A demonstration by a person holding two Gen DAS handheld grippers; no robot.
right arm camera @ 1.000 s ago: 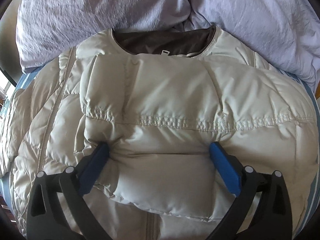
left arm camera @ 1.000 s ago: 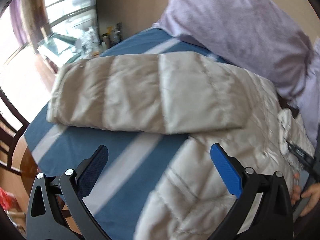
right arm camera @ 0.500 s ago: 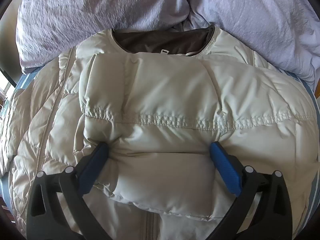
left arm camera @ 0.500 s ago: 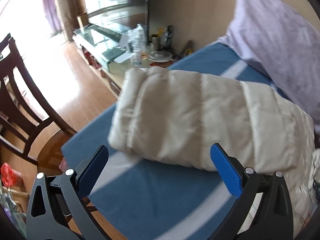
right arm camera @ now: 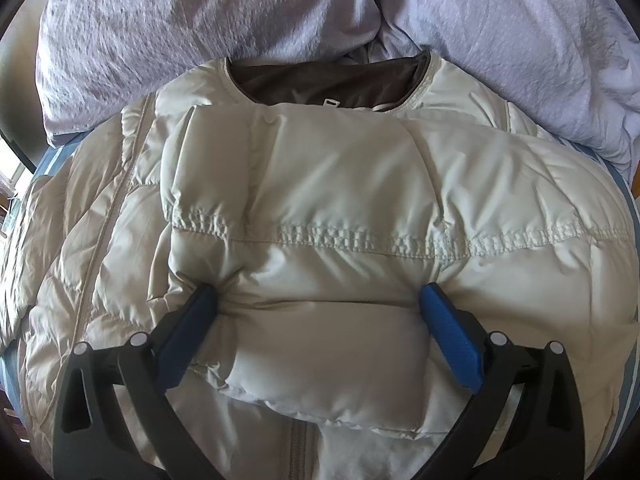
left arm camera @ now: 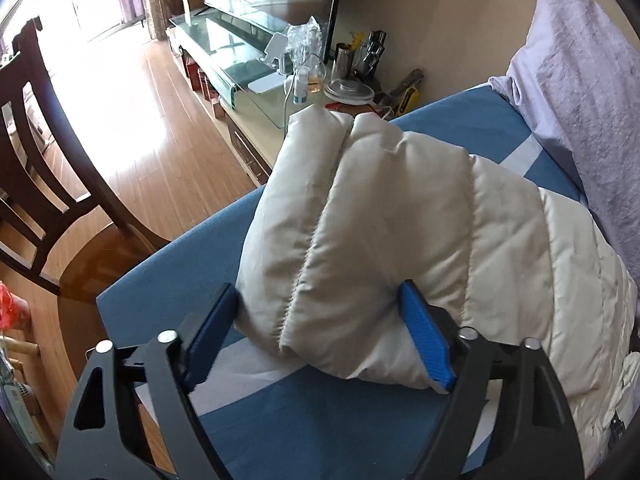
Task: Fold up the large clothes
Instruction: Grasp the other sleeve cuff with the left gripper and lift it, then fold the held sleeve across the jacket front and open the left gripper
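Note:
A cream puffer jacket [right arm camera: 320, 184] lies on the blue striped bed [left arm camera: 304, 420], collar toward the pillows. One sleeve [right arm camera: 328, 332] is folded across its chest. My right gripper [right arm camera: 318, 292] stands wide open over that sleeve, fingertips pushed down into the fabric on both sides. The other sleeve [left arm camera: 360, 216] stretches out toward the bed's edge. My left gripper [left arm camera: 318, 292] is at its cuff end and its jaws are closing, with the puffy cuff filling the gap and both blue pads [left arm camera: 424, 336] pressing into it.
Lilac pillows [right arm camera: 200, 20] lie behind the collar. Past the bed's edge are a wooden floor [left arm camera: 160, 120], a dark chair [left arm camera: 40, 168], and a glass stand [left arm camera: 240, 52] with bottles and cups.
My left gripper swung along the outstretched sleeve to its cuff end, dropped onto it and narrowed around it. The right gripper and the folded sleeve stayed put.

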